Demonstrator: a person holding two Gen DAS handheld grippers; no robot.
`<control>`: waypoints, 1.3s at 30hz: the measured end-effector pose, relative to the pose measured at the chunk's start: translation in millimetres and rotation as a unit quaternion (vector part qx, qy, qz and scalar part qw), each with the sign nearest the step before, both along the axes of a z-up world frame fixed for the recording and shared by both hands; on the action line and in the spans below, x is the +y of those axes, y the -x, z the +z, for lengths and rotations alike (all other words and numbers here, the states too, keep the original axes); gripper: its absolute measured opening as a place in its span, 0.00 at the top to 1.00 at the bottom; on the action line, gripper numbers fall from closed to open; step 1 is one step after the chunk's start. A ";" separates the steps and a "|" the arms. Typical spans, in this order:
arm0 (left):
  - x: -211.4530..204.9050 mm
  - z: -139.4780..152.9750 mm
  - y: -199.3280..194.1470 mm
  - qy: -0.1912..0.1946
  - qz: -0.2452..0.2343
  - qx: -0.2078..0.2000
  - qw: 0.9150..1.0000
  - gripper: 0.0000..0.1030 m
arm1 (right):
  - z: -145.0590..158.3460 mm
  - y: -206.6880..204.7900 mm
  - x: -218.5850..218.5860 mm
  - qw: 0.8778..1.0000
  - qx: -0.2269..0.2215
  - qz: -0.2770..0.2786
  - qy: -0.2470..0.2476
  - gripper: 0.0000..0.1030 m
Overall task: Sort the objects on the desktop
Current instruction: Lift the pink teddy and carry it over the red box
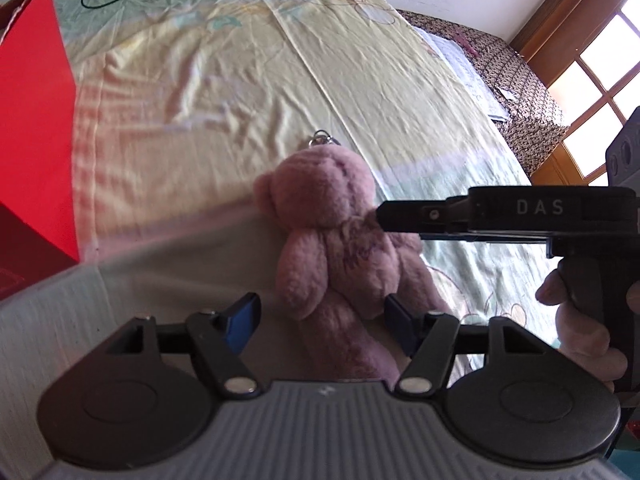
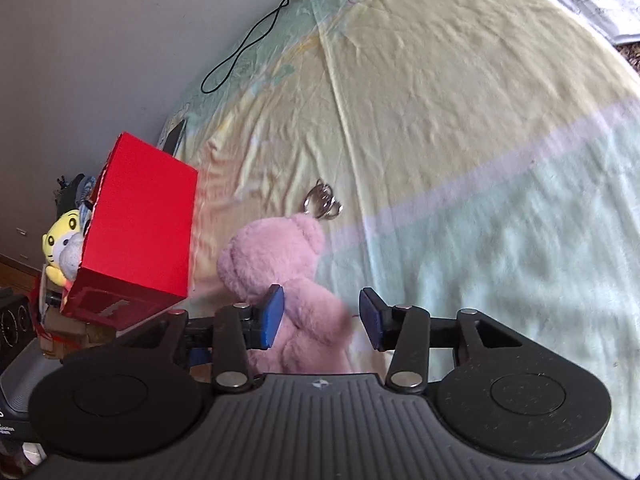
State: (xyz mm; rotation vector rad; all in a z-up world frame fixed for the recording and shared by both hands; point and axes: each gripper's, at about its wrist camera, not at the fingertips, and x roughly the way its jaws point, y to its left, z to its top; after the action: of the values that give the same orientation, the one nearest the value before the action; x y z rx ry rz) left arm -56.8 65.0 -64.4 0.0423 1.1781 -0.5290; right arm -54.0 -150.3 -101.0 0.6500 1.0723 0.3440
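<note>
Left tongs (image 1: 320, 320) are clenched on the legs of the pink teddy bear (image 1: 324, 216). Right tongs (image 2: 322, 316) stand released, the bear's body between the pads and only the left one touching it. At the left edge stands a red box (image 2: 140, 220), near the bear; a yellow stuffed toy (image 2: 60, 240) shows just beyond it. The bear's key ring (image 2: 322, 200) lies on the wrinkled bedsheet (image 2: 440, 120), which is bare and open to the right. A black cable (image 2: 248, 40) loops near the far wall, and a window (image 1: 600, 60) is at far right.
</note>
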 end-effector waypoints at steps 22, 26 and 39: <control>2.8 0.6 0.3 0.027 -0.021 0.004 0.999 0.18 | 26.7 11.5 32.7 0.999 -0.015 0.038 -0.008 0.72; -0.6 24.5 3.3 0.042 -0.028 -0.026 0.998 0.23 | 53.7 18.9 37.7 0.997 -0.063 0.048 0.000 0.77; 29.4 90.1 -8.3 0.068 -0.025 -0.116 0.991 0.28 | 117.9 25.0 82.4 0.981 -0.191 0.042 -0.002 0.80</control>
State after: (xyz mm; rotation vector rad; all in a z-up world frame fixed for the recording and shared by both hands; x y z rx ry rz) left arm -48.5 94.3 25.7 0.0153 0.9133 -0.6304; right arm -79.0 -67.9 16.9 0.5170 0.7327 0.5210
